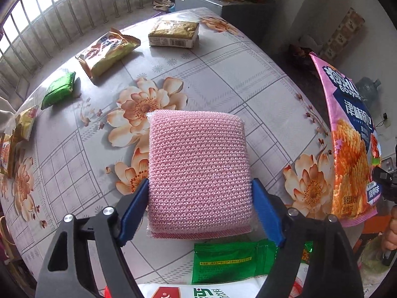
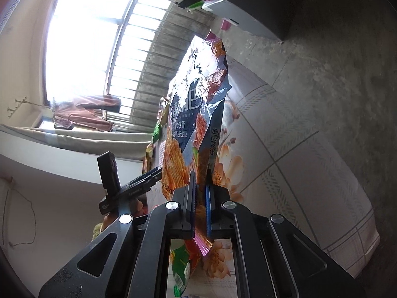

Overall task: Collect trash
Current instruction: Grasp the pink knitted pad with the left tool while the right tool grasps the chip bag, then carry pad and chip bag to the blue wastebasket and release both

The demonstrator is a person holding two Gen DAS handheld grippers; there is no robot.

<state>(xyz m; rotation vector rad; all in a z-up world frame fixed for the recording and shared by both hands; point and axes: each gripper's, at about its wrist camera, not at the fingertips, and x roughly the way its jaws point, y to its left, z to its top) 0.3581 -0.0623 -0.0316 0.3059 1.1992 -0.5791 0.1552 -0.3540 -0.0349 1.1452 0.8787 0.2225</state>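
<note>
A pink mesh sponge (image 1: pixel 198 168) sits between the blue fingers (image 1: pixel 135 206) of my left gripper (image 1: pixel 201 183). Both pads press on its sides, so the gripper is shut on it, above the floral tablecloth (image 1: pixel 223 74). A large pink snack bag (image 1: pixel 352 149) stands upright at the table's right edge. In the right wrist view the same snack bag (image 2: pixel 196 114) rises from my right gripper (image 2: pixel 201 173), which is shut on its lower edge. Its crumpled top is torn open.
Loose wrappers lie on the table: an orange-yellow packet (image 1: pixel 106 52), a gold pack (image 1: pixel 173 33), a green packet (image 1: pixel 59 89), more packets at the left edge (image 1: pixel 22 124). A green sachet (image 1: pixel 230 260) and white packaging (image 1: pixel 198 291) lie below the sponge. A cabinet (image 1: pixel 198 0) stands behind.
</note>
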